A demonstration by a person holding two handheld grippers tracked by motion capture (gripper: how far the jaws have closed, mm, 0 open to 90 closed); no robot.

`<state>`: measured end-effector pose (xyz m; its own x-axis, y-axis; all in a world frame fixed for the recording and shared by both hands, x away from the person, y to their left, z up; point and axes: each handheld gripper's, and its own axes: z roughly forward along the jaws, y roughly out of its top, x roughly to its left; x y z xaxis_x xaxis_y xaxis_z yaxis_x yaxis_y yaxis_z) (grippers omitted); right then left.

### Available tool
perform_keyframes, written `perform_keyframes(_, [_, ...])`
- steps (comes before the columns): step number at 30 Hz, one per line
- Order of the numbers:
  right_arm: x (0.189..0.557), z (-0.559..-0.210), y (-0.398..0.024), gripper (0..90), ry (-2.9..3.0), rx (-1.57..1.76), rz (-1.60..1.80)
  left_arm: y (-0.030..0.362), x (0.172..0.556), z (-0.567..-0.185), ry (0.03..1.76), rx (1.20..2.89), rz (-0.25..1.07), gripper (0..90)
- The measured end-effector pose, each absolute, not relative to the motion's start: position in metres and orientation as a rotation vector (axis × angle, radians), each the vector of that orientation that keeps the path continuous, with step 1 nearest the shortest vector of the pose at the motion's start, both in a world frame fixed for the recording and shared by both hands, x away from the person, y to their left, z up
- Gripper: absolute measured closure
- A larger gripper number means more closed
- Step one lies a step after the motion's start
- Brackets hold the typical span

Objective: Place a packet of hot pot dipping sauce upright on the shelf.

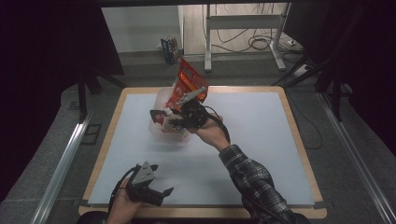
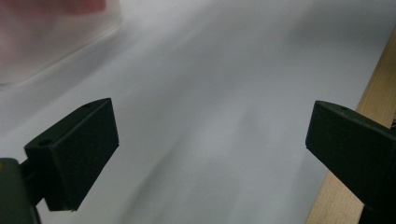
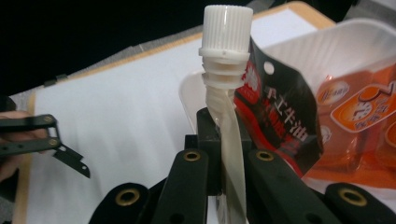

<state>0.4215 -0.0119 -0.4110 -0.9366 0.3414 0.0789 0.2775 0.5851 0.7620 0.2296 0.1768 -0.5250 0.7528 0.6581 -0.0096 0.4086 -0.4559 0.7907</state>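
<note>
My right gripper is shut on the white neck of a spouted pouch, black and red with a ribbed white cap. In the high view this gripper holds the pouch over a translucent plastic bin at the middle of the table. Orange snack packets lie in the bin, and a red-orange bag sticks up from its far side. My left gripper is open near the front edge, its jaws wide apart over the bare white mat.
The white mat covers a wooden table whose edge runs beside my left gripper. The bin's corner shows blurred ahead of it. Metal frame legs and cables stand on the floor beyond the table.
</note>
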Motion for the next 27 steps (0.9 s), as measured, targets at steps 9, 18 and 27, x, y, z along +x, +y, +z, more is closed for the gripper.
perform_keyframes(9, [0.429, -0.426, -0.001, 86.3, 2.745, 0.566, 1.25, 0.177, 0.23, -0.525, 0.805, 2.113, 0.377, 2.4])
perform_keyframes(18, [0.424, -0.428, 0.019, 73.9, 2.723, 0.519, 1.249, 0.177, 0.23, -0.526, 0.81, 2.112, 0.376, 2.4])
perform_keyframes(27, [0.424, -0.426, 0.013, 59.0, 2.687, 0.522, 1.22, 0.177, 0.231, -0.526, 0.816, 2.117, 0.378, 2.4])
